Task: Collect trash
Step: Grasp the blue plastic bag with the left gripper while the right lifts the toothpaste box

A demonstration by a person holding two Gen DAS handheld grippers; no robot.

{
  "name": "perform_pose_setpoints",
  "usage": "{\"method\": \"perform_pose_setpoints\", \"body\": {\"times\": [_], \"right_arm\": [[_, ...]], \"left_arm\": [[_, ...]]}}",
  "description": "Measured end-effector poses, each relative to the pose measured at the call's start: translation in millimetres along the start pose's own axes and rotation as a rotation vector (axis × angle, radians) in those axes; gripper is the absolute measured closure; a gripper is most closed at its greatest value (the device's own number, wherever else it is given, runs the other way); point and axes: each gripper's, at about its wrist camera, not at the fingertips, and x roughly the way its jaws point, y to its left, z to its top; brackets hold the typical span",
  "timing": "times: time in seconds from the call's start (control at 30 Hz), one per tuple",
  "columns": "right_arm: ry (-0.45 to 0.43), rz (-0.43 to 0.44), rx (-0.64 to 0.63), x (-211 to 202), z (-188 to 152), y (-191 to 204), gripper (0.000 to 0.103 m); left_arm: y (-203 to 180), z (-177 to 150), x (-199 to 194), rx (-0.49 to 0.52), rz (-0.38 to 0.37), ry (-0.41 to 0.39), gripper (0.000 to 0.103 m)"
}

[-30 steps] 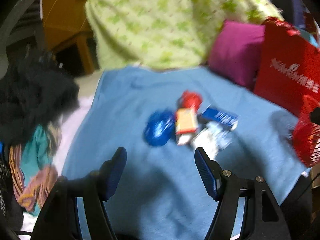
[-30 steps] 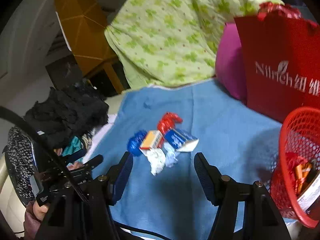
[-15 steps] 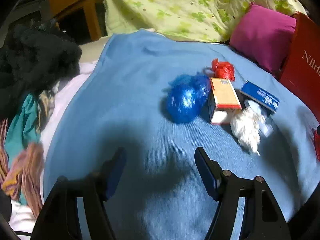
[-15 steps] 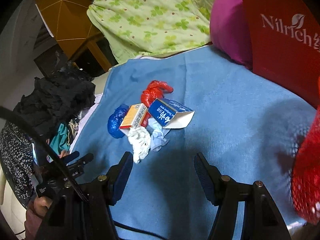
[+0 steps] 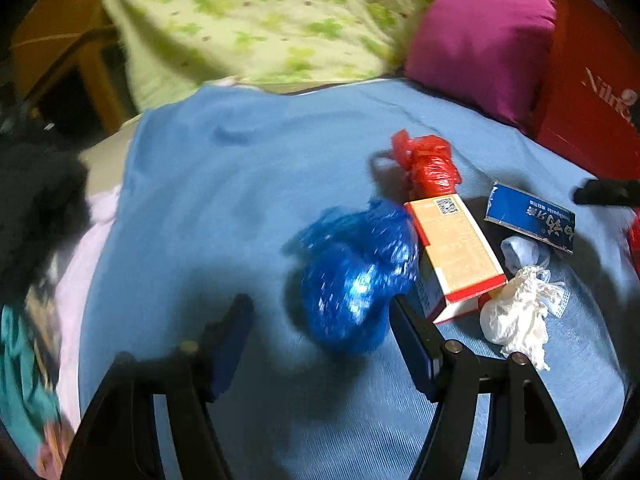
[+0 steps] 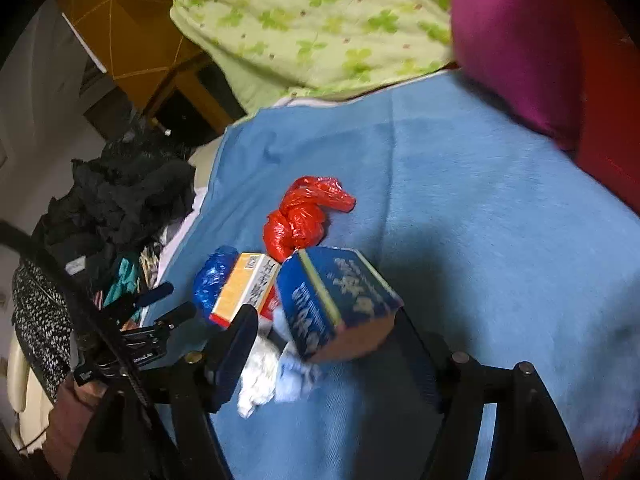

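— Left gripper (image 5: 320,332): jaws spread wide, nothing between the pads, crumpled shiny blue plastic bag (image 5: 356,272) sitting just ahead, nearer the right-hand finger. Right gripper (image 6: 324,356): likewise spread and holding nothing, with the dark blue printed carton (image 6: 336,300) lying open-ended just in front of the gap.

— And the rest of the trash?

— Bunched in one small pile on the blue knit blanket (image 5: 224,184): knotted red plastic bag (image 5: 428,164) at the far end, orange and white cardboard box (image 5: 456,248) touching the blue bag, crumpled white tissue wad (image 5: 516,316) and a pale blue scrap (image 5: 520,250) at the near end.

— Best way to take the blue bag?

— Probably shift slightly right to centre it, come down until both pads straddle the bulk, then squeeze at the thickest part. Thin film likely to slip or tear if pinched at a loose edge.

— And the carton?

— Grip across the narrow faces, not the open mouth; hollow card likely to crush, so firm but not hard. Worth avoiding the tissue underneath, or it comes along half-caught and drops.

— Risk of clashing?

— Real: both tools aimed at the same tight pile, so one at a time seems wiser.
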Motion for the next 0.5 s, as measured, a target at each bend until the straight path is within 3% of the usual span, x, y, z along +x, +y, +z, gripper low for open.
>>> {"method": "perform_pose_setpoints", "body": {"times": [0.17,0.37,0.5], "right_arm": [[0.057,0.035,-0.023,31,17,-9,0.024],[0.157,0.059,-0.040,59,8,-9,0.024],[0.154,0.078,-0.047,62,-1,4,0.024]], "left_arm": [[-1,10,18,0.077,-0.091,0.006,0.032],[3,15,39,0.094,-0.128,0.024,0.032],[4,16,48,0.089,-0.138,0.032,0.032]]}}
